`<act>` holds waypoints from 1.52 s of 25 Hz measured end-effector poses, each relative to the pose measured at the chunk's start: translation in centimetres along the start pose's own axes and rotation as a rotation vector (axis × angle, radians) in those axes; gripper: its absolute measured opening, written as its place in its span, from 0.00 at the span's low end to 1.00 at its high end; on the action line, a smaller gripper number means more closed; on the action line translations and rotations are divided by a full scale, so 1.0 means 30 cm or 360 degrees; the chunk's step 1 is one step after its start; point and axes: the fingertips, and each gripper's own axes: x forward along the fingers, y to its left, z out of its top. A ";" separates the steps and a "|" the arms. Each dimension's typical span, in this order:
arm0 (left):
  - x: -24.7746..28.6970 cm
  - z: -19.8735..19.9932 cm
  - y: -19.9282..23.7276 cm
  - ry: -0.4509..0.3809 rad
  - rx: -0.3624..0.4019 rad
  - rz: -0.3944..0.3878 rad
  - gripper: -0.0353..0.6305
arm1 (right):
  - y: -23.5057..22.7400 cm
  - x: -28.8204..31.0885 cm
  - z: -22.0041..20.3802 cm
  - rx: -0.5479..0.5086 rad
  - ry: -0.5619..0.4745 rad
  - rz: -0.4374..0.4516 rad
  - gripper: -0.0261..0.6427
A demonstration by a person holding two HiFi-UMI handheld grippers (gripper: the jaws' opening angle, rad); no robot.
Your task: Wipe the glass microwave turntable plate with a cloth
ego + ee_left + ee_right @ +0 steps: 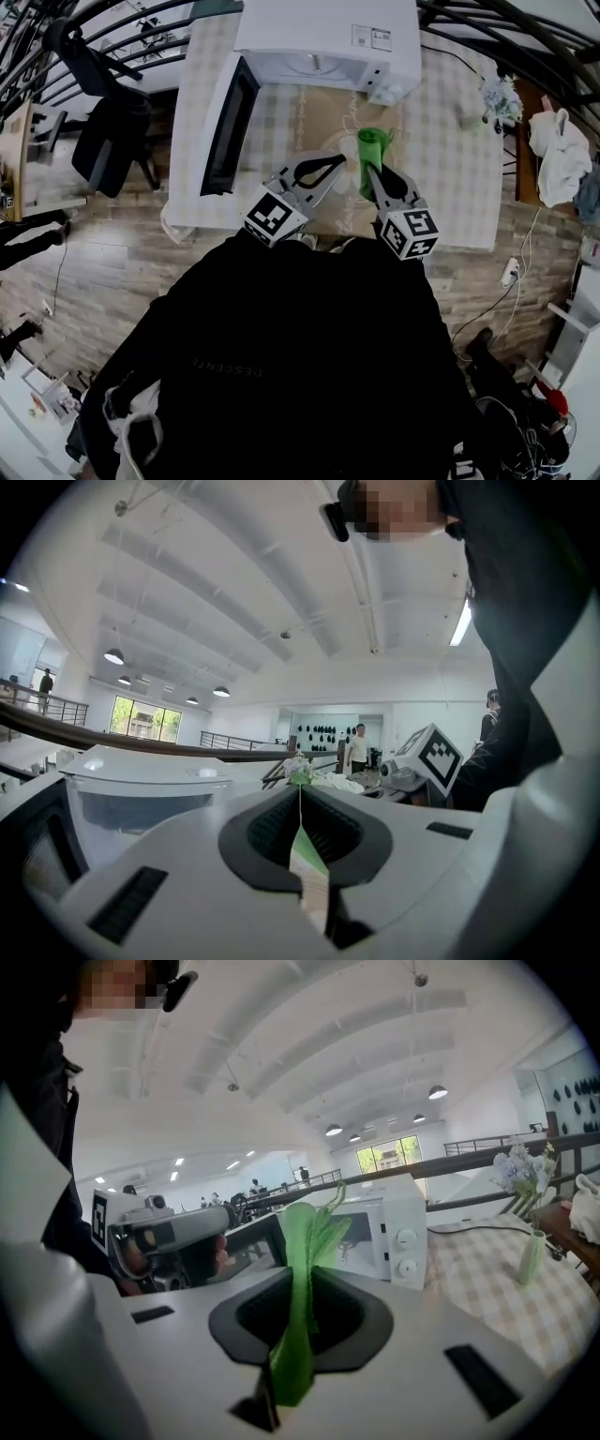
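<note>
While left tongs (301,803) grip plate (307,866), right tongs (302,1312) cloth (309,1232), microwave (319,28) gapes.

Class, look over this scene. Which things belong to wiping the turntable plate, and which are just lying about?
Part of the job:
- plate, clamped edge-on in the left gripper
- green cloth, in the right gripper
- microwave, with its door open

Lying about:
- flower vase
- office chair
- white garment
- power strip

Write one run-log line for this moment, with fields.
left gripper: shut on glass plate | right gripper: shut on green cloth | microwave: door open
</note>
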 end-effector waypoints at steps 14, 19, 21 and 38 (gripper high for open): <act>0.071 -0.186 0.200 0.0117 -0.0111 0.0238 0.09 | -0.144 0.333 -0.250 0.0288 0.0283 0.0068 0.13; 0.090 -0.263 0.248 0.0166 -0.0127 0.0291 0.09 | -0.166 0.427 -0.312 0.0330 0.0342 0.0047 0.13; 0.102 -0.304 0.263 0.0191 -0.0131 0.0302 0.09 | -0.179 0.463 -0.337 0.0317 0.0368 0.0023 0.13; 0.136 -0.598 0.343 0.0363 -0.0236 0.0398 0.09 | -0.256 0.677 -0.534 0.0089 0.0629 -0.0191 0.13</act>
